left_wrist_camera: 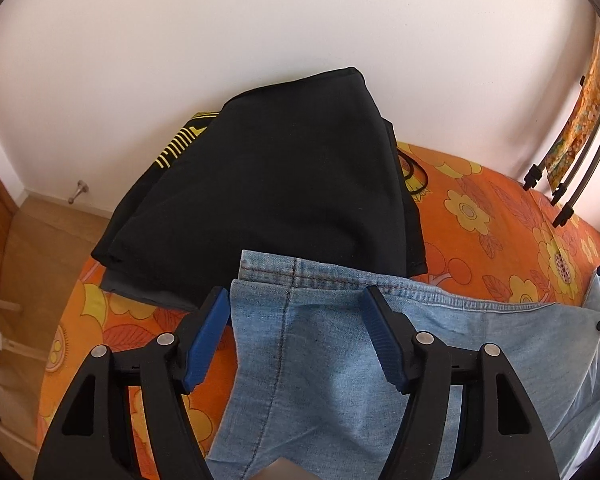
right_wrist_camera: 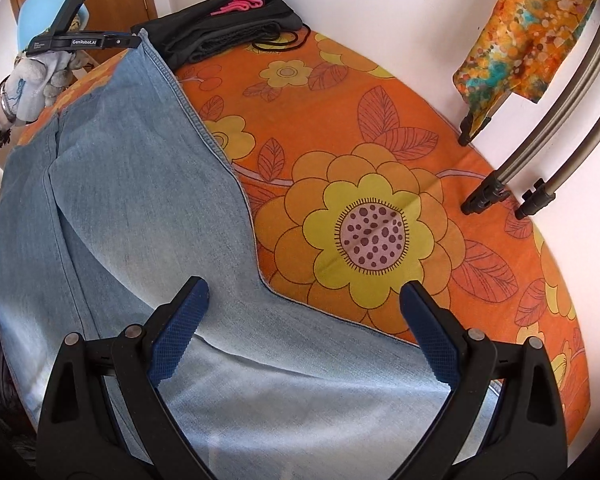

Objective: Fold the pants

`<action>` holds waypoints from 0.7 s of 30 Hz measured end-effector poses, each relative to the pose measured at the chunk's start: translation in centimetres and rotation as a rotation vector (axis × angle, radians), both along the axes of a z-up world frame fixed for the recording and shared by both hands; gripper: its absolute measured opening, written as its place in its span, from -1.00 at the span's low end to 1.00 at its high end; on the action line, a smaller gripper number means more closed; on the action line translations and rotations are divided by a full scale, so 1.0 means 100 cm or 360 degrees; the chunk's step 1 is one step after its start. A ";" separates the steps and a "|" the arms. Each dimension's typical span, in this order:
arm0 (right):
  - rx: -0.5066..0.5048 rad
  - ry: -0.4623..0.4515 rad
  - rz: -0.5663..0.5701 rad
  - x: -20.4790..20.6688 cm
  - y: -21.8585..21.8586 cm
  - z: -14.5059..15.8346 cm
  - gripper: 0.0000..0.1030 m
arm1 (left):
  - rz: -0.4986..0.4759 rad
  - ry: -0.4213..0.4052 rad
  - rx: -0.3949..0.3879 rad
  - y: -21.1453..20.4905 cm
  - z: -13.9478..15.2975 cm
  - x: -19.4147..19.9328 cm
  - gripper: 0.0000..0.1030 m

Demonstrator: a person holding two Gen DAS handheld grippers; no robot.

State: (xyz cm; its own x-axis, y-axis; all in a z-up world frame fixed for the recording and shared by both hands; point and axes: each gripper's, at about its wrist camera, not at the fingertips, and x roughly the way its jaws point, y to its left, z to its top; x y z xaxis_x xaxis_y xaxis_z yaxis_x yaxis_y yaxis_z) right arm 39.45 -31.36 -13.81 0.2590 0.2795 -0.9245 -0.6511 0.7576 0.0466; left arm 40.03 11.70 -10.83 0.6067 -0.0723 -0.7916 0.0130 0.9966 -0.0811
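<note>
On the floral bedspread [right_wrist_camera: 380, 128], both grippers' jaws gape above jeans [right_wrist_camera: 140, 200].

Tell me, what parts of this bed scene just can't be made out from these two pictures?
- Jeans: the waistband end runs under the right gripper and off the bottom edge of the right wrist view.
- Black clothes pile: how many garments cannot be counted; the top one covers the rest in the left wrist view.
- Left gripper: whether its open pads touch the denim below cannot be told.
- Patterned cloth: cut off by the top edge.
</note>
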 end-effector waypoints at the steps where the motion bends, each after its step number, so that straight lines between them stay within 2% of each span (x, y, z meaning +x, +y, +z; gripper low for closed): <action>1: -0.0002 0.0003 -0.0006 0.000 -0.002 -0.001 0.92 | 0.0011 -0.0001 -0.0014 0.000 -0.003 0.001 0.32; 2: -0.0003 0.0009 -0.0007 0.000 -0.003 -0.001 0.92 | 0.0015 -0.0009 -0.0027 0.000 -0.004 0.000 0.31; 5: -0.0017 0.0029 0.0008 -0.002 -0.004 -0.003 0.92 | 0.0007 -0.0036 -0.0015 -0.001 -0.007 -0.002 0.13; 6: -0.0024 0.0030 0.0017 -0.002 -0.004 -0.003 0.92 | 0.0007 -0.0036 0.0000 -0.002 -0.007 -0.002 -0.02; 7: -0.0028 0.0029 0.0024 -0.003 -0.004 -0.003 0.92 | -0.0004 -0.0043 0.0011 -0.003 -0.008 -0.003 -0.25; 9: -0.0030 0.0024 0.0033 -0.002 -0.004 -0.002 0.92 | -0.0041 -0.0053 0.0025 -0.005 -0.007 -0.005 -0.54; 12: -0.0027 0.0017 0.0037 0.001 -0.004 -0.001 0.92 | -0.0081 -0.0089 0.0079 -0.011 -0.003 -0.008 -0.80; 18: -0.0041 0.0046 0.0111 0.002 -0.008 0.004 0.92 | -0.0101 -0.0247 0.0166 -0.016 0.019 -0.027 -0.88; 21: 0.0032 0.0076 0.0140 0.002 -0.010 0.009 0.92 | -0.0087 -0.0359 0.0183 -0.013 0.039 -0.043 -0.89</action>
State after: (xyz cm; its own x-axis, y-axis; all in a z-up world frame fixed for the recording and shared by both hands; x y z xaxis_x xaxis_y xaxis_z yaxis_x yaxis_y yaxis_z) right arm 39.63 -32.39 -12.90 0.1884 0.3177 -0.9293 -0.7118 0.6961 0.0937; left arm 35.75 10.42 -6.97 0.7664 -0.0275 -0.6417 0.0723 0.9964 0.0436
